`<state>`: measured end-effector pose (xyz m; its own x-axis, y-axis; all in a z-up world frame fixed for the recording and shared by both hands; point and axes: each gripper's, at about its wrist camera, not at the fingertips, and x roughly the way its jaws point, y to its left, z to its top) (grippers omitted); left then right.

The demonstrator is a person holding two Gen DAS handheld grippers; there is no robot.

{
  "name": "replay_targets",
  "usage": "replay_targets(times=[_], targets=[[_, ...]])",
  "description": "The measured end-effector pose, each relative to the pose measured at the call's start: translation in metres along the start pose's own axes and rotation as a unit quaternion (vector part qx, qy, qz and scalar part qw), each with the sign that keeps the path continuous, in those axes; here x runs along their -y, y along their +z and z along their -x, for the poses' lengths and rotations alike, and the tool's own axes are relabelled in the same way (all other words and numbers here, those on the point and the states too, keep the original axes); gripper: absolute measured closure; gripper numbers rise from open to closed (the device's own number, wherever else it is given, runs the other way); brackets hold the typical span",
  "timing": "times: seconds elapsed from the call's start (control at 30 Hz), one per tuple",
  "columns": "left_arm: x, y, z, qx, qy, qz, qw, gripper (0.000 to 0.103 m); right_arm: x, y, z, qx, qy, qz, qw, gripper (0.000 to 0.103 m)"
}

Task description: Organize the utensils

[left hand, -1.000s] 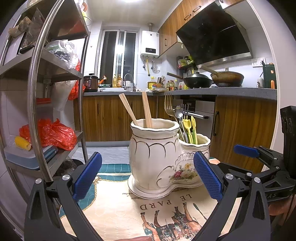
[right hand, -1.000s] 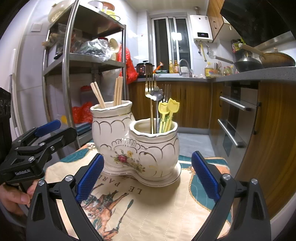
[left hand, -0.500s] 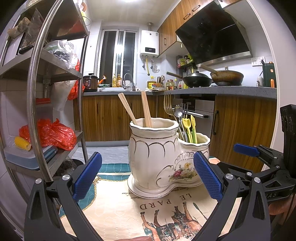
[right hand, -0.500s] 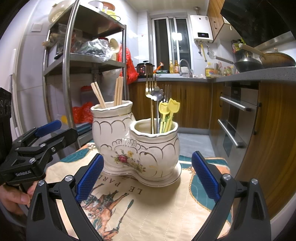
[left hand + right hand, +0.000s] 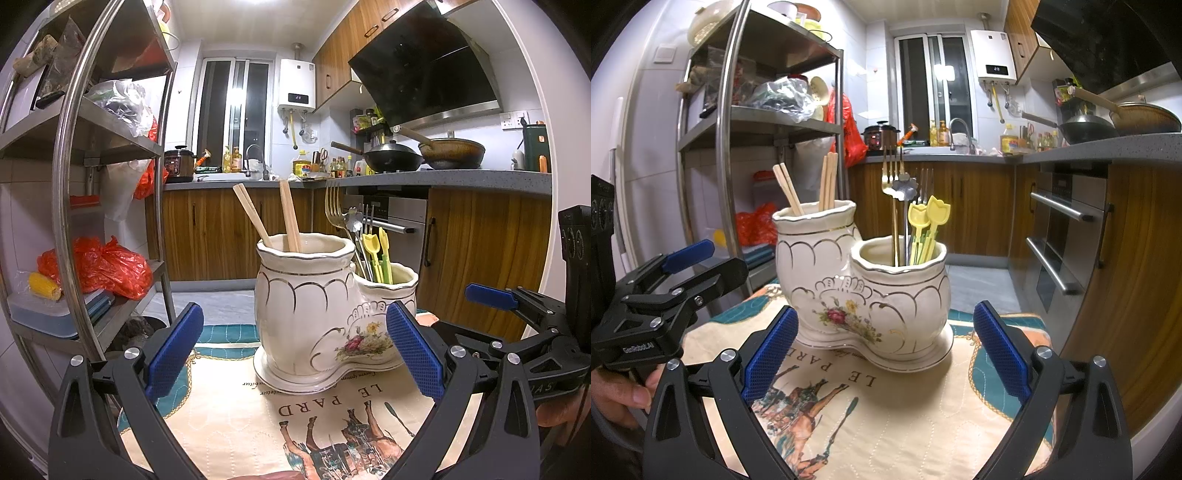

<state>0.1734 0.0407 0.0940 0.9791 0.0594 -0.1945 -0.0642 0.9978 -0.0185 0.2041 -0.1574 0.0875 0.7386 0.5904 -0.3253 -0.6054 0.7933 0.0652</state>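
A white ceramic two-pot utensil holder stands on a printed cloth. Its taller pot holds wooden chopsticks. Its lower pot holds a gold fork, a flower-ended spoon and yellow tulip-shaped picks. My left gripper is open and empty, a little in front of the holder. My right gripper is open and empty, also just in front of it. Each gripper shows at the edge of the other's view.
A steel shelf rack with bags and boxes stands left of the table. The printed cloth covers the tabletop. Wooden cabinets, an oven and a counter with pans lie behind and right.
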Motion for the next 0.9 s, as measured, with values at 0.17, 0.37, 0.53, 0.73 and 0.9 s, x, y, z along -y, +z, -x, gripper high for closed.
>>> replay_targets(times=[0.17,0.37,0.53,0.73,0.9], targets=[[0.0001,0.0000,0.0001,-0.001,0.000,0.000,1.0000,0.005,-0.0002,-0.0002,0.0002,0.000,0.000,0.000,1.000,0.008],[0.0004,0.0004,-0.0001,0.000,0.000,0.000,1.0000,0.005,-0.0010,-0.0002,0.0000,0.000,0.000,0.000,1.000,0.008],[0.0008,-0.0012,-0.0009,-0.003,-0.001,-0.001,1.0000,0.005,-0.0010,-0.0002,-0.0002,0.000,0.001,0.000,1.000,0.008],[0.0009,-0.0010,-0.0004,-0.002,-0.002,-0.002,1.0000,0.005,-0.0011,0.0000,0.0000,0.000,0.001,0.001,1.000,0.008],[-0.0019,-0.0027,-0.0015,-0.005,-0.003,-0.002,1.0000,0.005,-0.0010,-0.0003,0.0002,-0.001,0.001,-0.001,1.000,0.008]])
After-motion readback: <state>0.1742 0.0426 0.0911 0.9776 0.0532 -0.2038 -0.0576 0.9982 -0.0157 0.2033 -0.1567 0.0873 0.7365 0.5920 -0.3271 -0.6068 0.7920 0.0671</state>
